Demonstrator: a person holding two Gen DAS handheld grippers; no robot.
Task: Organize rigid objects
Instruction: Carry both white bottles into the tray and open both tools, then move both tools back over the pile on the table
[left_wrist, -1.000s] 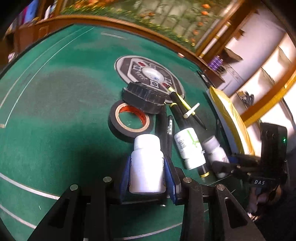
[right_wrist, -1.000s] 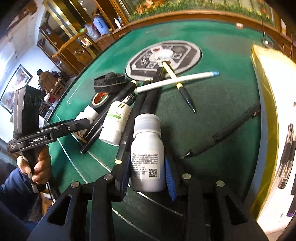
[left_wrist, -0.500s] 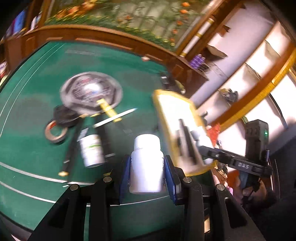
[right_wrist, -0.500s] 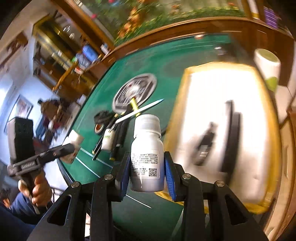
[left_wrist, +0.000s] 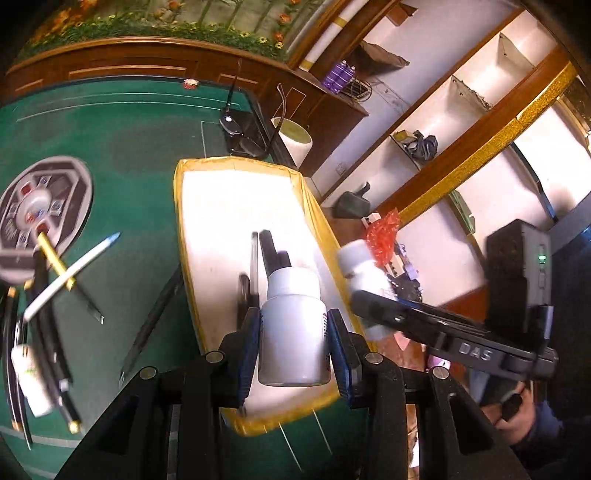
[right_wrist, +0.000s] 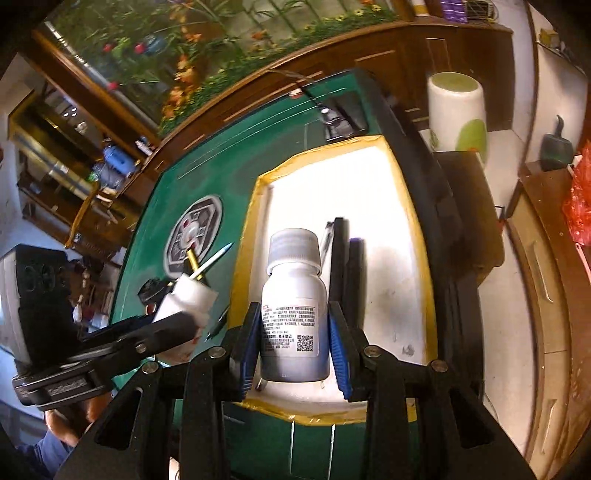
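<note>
Hovering above the yellow-rimmed tray (left_wrist: 317, 221), both tools point forward over the green counter (left_wrist: 129, 166). The left tool (left_wrist: 293, 343) is clamped on a plain white bottle (left_wrist: 293, 332); the right tool (right_wrist: 293, 343) is clamped on a labelled white bottle (right_wrist: 294, 314). Two bottles are held, each upright between blue pads. A third bottle (left_wrist: 29, 376) lies among pens on the counter.

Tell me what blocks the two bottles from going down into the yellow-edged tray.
Nothing visible blocks the way. The left gripper holds the plain white bottle and the right gripper the labelled bottle above the tray; black pens lie mid-tray, with bare floor beside them.
</note>
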